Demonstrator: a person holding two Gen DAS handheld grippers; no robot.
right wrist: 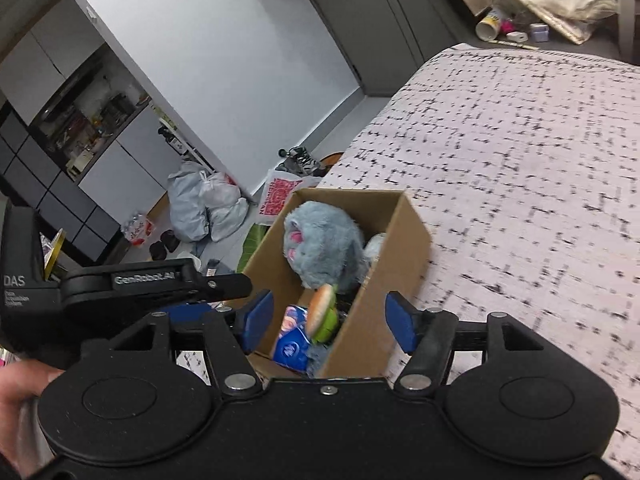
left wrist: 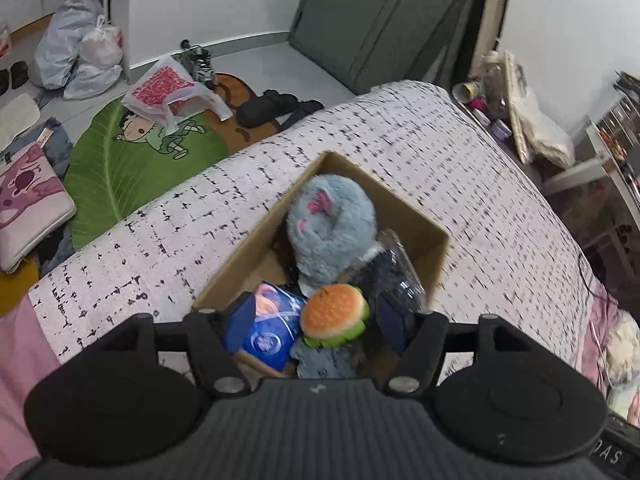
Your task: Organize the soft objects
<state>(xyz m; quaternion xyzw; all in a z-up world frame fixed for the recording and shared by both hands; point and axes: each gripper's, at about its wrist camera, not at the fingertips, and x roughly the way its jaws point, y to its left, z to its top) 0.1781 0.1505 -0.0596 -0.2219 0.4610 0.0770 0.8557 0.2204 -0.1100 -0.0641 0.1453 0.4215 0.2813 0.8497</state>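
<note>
A cardboard box (left wrist: 434,258) stands on the bed. It holds a fluffy blue-grey plush (left wrist: 332,228), a plush burger (left wrist: 334,314), a blue packet (left wrist: 272,334) and a clear plastic piece (left wrist: 400,272). My left gripper (left wrist: 316,322) is open, its blue pads on either side of the burger and packet, over the box's near end. In the right wrist view the box (right wrist: 384,292), plush (right wrist: 320,248), burger (right wrist: 322,308) and packet (right wrist: 292,344) show again. My right gripper (right wrist: 328,322) is open and empty over the box's near right wall. The left gripper's body (right wrist: 140,284) lies to its left.
The bed has a white cover with black dashes (left wrist: 440,152). On the floor to the left lie a green leaf rug (left wrist: 132,164), plastic bags (left wrist: 80,52), a red-patterned bag (left wrist: 164,92) and shoes (left wrist: 198,62). Clutter stands beyond the bed's far right corner (left wrist: 504,92).
</note>
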